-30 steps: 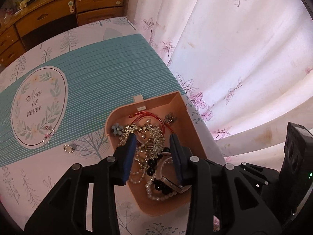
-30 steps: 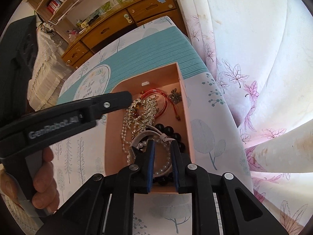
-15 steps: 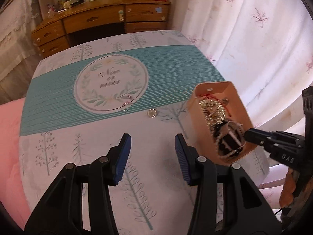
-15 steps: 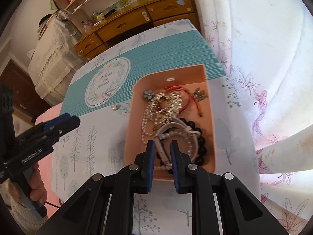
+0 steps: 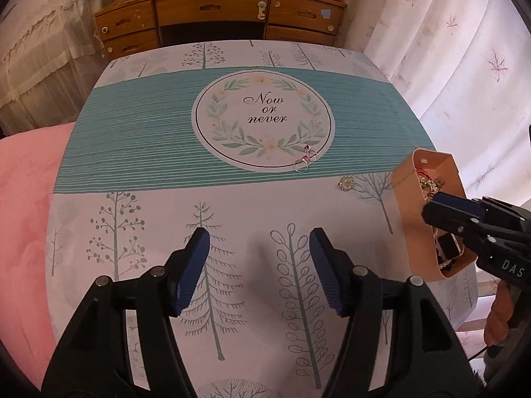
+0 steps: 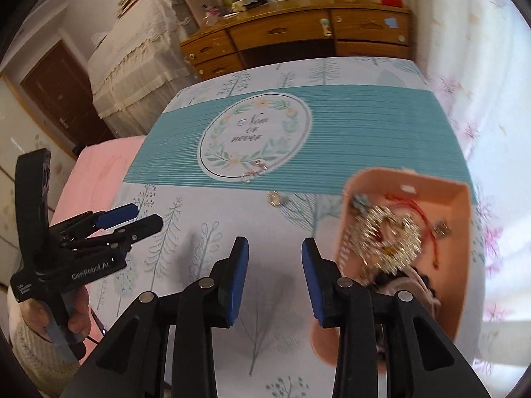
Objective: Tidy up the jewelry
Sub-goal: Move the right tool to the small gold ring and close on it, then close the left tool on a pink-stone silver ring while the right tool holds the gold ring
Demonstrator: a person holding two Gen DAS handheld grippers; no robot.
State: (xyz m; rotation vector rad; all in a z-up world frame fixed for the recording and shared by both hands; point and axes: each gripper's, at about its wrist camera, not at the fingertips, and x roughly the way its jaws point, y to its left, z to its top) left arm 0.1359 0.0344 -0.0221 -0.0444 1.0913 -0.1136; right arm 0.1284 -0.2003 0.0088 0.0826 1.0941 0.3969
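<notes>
A peach box holds a tangle of jewelry: a gold chain pile, a red cord, pearls and dark beads. The box stands at the table's right edge. On the cloth lie a ring with pink stones and a small round pearl piece. My left gripper hangs over the bare tree print, jaws opening, nothing between them. My right gripper hovers just left of the box, jaws also opening and empty.
The tablecloth has a teal band with a round "Now or never" medallion. A wooden dresser stands behind the table, a leaf-print curtain hangs at the right and a pink cushion lies at the left.
Both grippers have drawn away from the box: the left swung far left over the cloth, the right shifted off the jewelry to the box's left side. Both jaws have widened.
</notes>
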